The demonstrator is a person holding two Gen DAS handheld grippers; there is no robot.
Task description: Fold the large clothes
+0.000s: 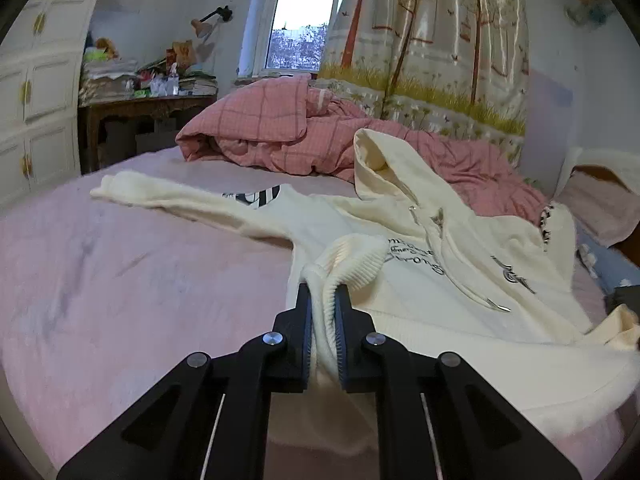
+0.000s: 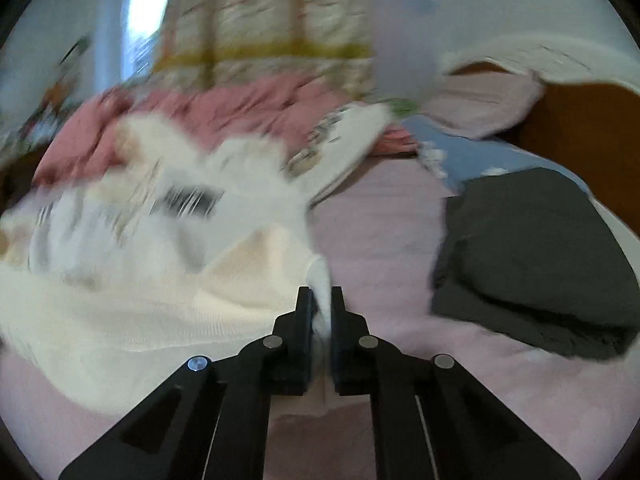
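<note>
Left wrist view shows the cream fleece zip-up hoodie (image 1: 420, 248) spread unfolded on the pink bedsheet (image 1: 120, 280), one sleeve still outstretched; the left gripper (image 1: 322, 304) pinches its ribbed cuff (image 1: 352, 256), so folding is judged barely begun. Right wrist view is motion-blurred: the right gripper (image 2: 320, 304) is clamped on a cream edge, which part cannot be told, beside a folded dark grey garment (image 2: 532, 264).
</note>
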